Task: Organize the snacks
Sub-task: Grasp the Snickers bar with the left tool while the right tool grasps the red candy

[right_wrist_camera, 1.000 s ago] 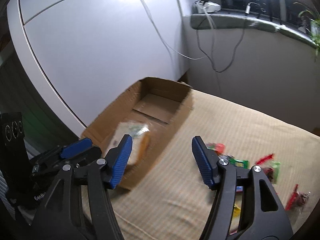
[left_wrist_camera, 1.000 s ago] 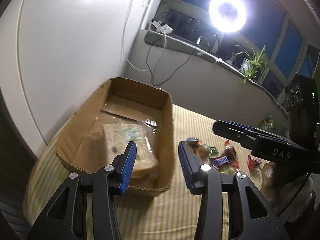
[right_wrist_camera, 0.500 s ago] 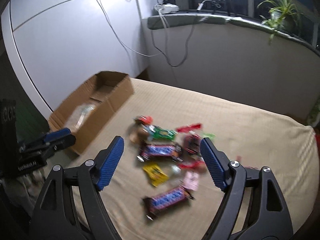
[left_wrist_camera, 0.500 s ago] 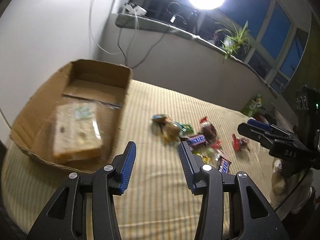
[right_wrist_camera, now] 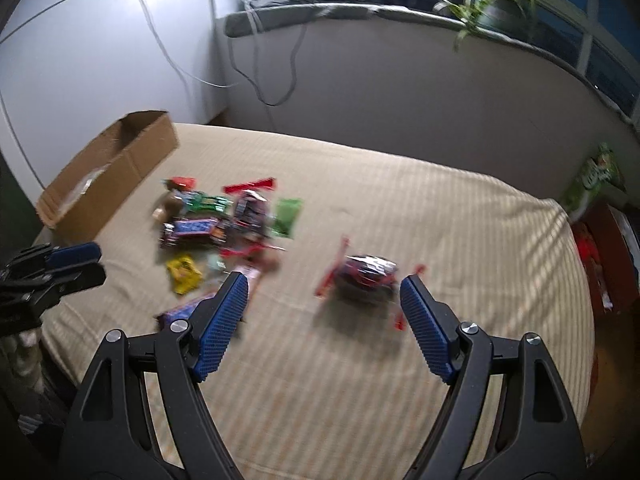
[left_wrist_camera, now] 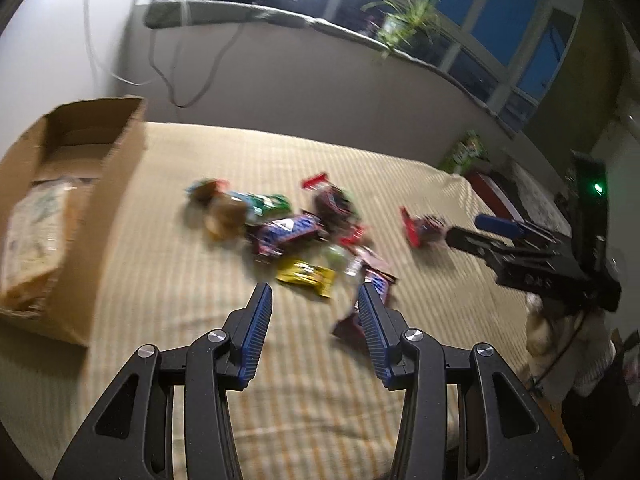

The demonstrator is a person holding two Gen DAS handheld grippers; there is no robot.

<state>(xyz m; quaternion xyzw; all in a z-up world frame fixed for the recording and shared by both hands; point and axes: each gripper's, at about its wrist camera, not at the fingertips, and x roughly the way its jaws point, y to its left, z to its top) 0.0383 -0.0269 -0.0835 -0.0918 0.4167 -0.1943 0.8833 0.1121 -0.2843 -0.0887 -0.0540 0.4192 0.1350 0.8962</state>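
Looking down both tools at once, I take the cardboard box (left_wrist_camera: 76, 216) as my landmark. It sits at the far-left edge of the striped bedspread (right_wrist_camera: 400, 208) and already holds a clear-wrapped pack of pale bread or wafer (left_wrist_camera: 32, 236).

The loose snacks (left_wrist_camera: 288, 232) lie in a heap well to the right of the box: a blue chocolate bar (left_wrist_camera: 286, 230), a green wrapper (left_wrist_camera: 268, 203), a yellow packet (left_wrist_camera: 306, 276) nearer me, and a dark bar (left_wrist_camera: 372, 284) just beyond the left tool's right finger. Further right of the box, apart from the heap, sits a crinkled red-and-silver packet (right_wrist_camera: 368, 274).

My left tool (left_wrist_camera: 314, 320) is partly open and has nothing in it. My right tool (right_wrist_camera: 324, 308) stands wide, also with nothing in it, and the red-and-silver packet lies just beyond its gap.

I judge these wrappers light, thin and slippery, the foil ones crushable. The bars are stiffer, so I would pinch them across the short width at mid-length. The puffy packet I would take by its body, gently.

Motion blur smears every label. The blue bar shows pale lettering I cannot read, and no brand is legible anywhere.
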